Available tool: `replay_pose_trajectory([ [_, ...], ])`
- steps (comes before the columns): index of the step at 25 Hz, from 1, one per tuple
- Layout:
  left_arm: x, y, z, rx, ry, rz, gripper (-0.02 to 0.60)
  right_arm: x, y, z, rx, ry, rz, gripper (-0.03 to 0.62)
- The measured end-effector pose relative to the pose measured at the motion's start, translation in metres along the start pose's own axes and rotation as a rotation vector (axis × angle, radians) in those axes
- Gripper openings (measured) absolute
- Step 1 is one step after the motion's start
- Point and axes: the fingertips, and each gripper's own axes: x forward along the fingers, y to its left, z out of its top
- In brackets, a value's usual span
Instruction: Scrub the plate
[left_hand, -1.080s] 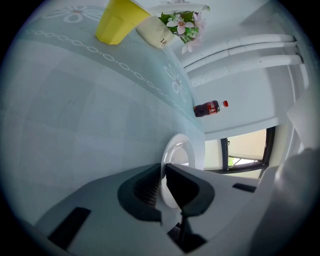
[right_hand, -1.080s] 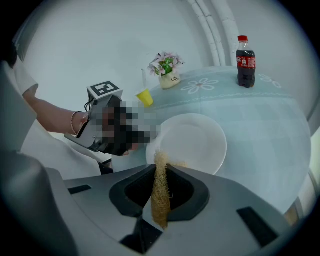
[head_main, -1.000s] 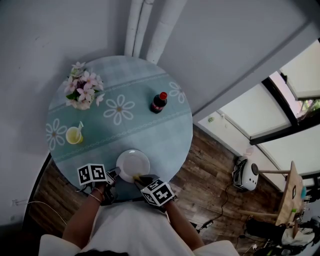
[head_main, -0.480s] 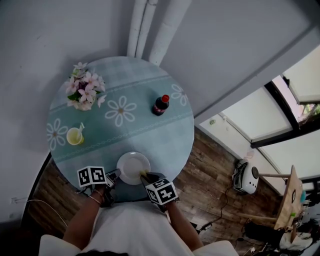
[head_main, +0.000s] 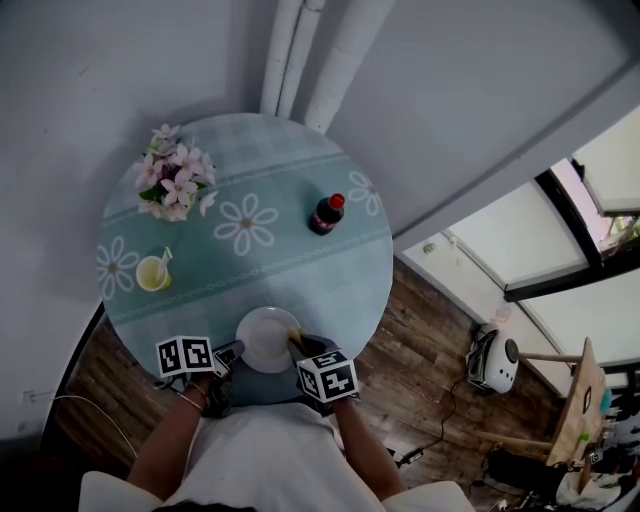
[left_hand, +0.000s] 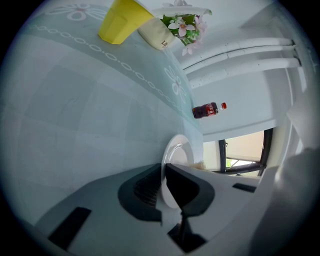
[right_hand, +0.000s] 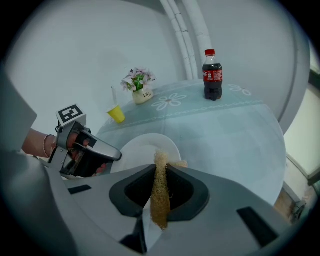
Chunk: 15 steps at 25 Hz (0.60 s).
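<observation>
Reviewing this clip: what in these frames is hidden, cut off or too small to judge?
- Whether the scrubber touches the plate: right gripper view, the right gripper covers the plate's near part; head view, too small.
- Plate's rim in the grip: left gripper view, the left gripper, shut on it, covers it.
- The yellow cup: left gripper view, cut off by the top edge.
- Label on the bottle: head view, too small to read.
</observation>
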Motion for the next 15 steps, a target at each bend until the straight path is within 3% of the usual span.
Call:
replay_pose_trajectory([
  [15,0.0,-0.001,0.001,0.005,-0.008,0.009,0.035,0.021,-0.001,0.031,-0.022,-0.016,0.011,0.064],
])
